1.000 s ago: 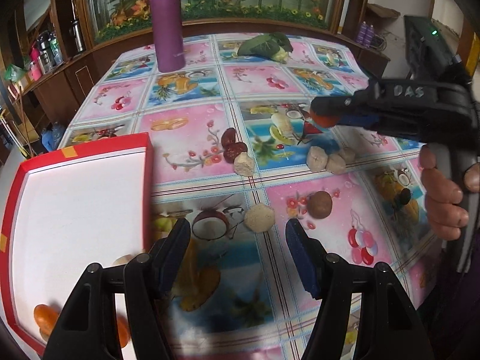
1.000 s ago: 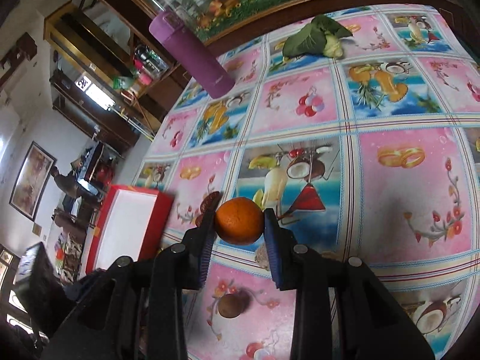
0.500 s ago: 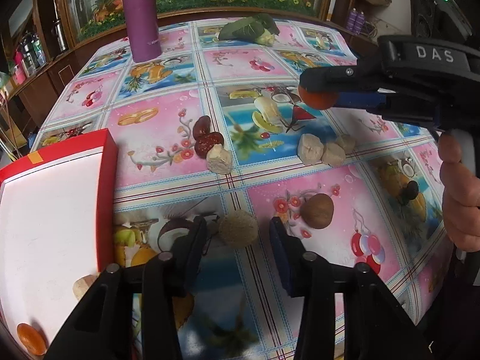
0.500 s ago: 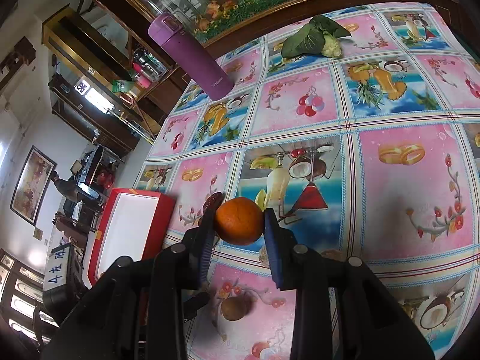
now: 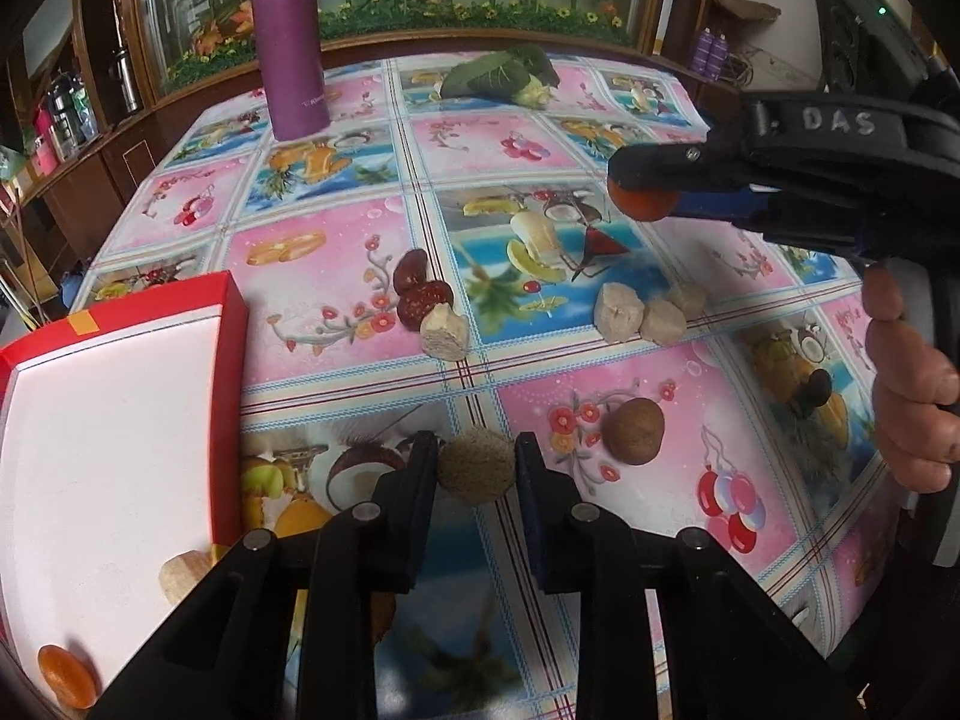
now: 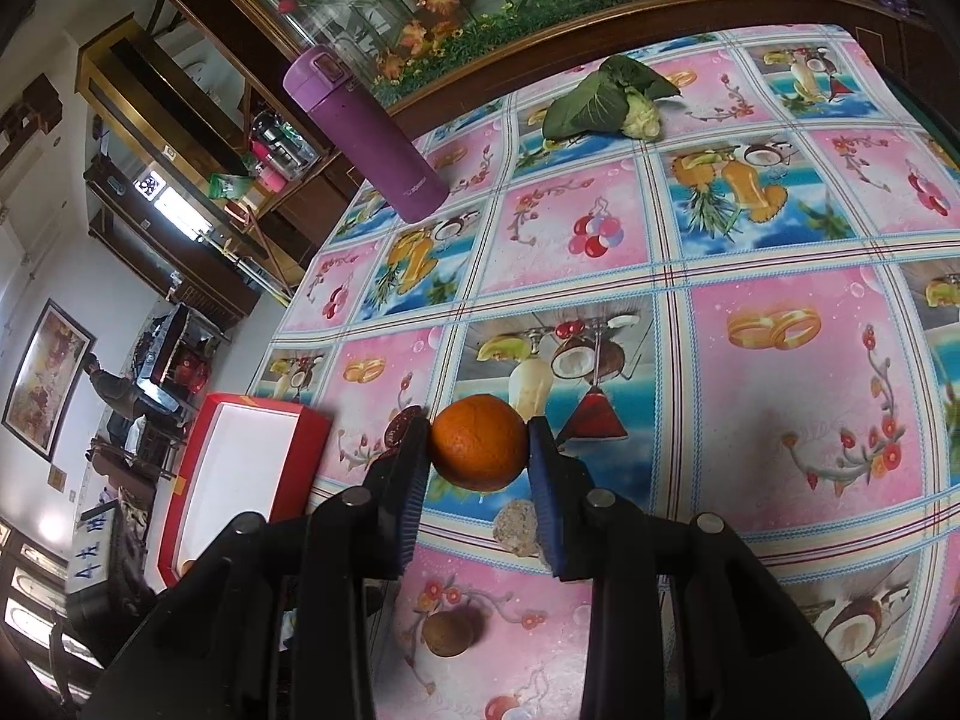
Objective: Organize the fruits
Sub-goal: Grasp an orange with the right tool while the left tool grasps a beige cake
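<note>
On the fruit-print tablecloth my left gripper (image 5: 474, 457) has its two fingers pressed against either side of a round, fuzzy tan fruit (image 5: 477, 471). Left of it lies a red tray (image 5: 231, 360) with a white floor, holding an orange piece (image 5: 66, 675) and a pale chunk (image 5: 180, 573). My right gripper (image 6: 478, 441) is shut on an orange (image 6: 477, 447) and held above the table; the left wrist view shows it at the upper right (image 5: 642, 189). A brown round fruit (image 5: 633, 438) lies right of the left gripper.
Two dark red dates (image 5: 420, 294) and a beige chunk (image 5: 444, 333) lie mid-table, with more beige chunks (image 5: 636, 315) to the right. A purple bottle (image 5: 291, 42) and a leafy vegetable (image 5: 498, 78) stand at the far end. A hand (image 5: 912, 396) grips the right handle.
My left gripper moved forward from beside the tray and its fingers closed in on the tan fruit. The right gripper kept its hold on the orange and shifted little.
</note>
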Motion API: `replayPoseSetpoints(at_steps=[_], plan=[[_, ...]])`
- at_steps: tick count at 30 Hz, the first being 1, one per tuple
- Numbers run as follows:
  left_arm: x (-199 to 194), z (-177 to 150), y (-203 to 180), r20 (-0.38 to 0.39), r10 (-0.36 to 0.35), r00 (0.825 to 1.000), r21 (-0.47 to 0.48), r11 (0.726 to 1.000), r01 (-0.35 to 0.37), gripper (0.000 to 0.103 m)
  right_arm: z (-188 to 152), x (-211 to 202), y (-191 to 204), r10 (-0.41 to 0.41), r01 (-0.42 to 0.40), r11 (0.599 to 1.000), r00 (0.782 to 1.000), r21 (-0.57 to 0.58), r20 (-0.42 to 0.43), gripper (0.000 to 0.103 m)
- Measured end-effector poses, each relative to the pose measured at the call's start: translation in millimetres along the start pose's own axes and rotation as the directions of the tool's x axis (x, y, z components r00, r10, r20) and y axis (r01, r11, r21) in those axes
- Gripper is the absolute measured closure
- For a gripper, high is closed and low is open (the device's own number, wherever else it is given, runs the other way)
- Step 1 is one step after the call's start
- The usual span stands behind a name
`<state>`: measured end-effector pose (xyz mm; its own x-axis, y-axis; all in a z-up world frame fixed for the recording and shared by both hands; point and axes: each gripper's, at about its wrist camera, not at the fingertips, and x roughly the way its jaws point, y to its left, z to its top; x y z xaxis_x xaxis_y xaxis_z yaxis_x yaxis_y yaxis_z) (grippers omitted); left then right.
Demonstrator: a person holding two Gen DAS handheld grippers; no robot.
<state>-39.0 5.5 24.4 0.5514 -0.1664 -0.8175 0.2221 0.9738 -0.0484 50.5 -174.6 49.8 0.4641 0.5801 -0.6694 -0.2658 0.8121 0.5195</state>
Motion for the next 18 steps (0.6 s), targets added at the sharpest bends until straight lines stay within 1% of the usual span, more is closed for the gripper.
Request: replayPoseSetpoints(at_steps=[5, 9, 13, 16, 18], plan=[[-27, -3, 5, 0.065, -0.003, 0.998, -0.019, 1.000, 0.004, 0.077, -1, -1, 5, 0.004, -0.004, 1.000, 1.000, -0.010, 0.022, 0.069], [-46, -10, 17, 0.108, 0.006, 0.994, -0.060, 0.998, 0.001, 0.077, -6, 1, 16, 0.007, -0.005, 0.999, 0.999, -0.044, 0.043, 0.069], [-63, -16, 35, 0.144, 0.056, 0.988, -0.098, 0.994, -0.042, 0.077, -15, 7, 37, 0.014, -0.008, 0.995, 0.998, -0.096, 0.062, 0.069], [-73, -22, 55, 0.159, 0.094, 0.983, -0.143, 0.987, -0.072, 0.077, -24, 13, 57, 0.046, -0.037, 0.991, 0.997, -0.131, 0.064, 0.069], [-77, -25, 69, 0.165, 0.126, 0.978, -0.171, 0.980, -0.098, 0.077, -32, 18, 76, 0.064, -0.052, 0.983, 0.996, -0.178, 0.061, 0.069]])
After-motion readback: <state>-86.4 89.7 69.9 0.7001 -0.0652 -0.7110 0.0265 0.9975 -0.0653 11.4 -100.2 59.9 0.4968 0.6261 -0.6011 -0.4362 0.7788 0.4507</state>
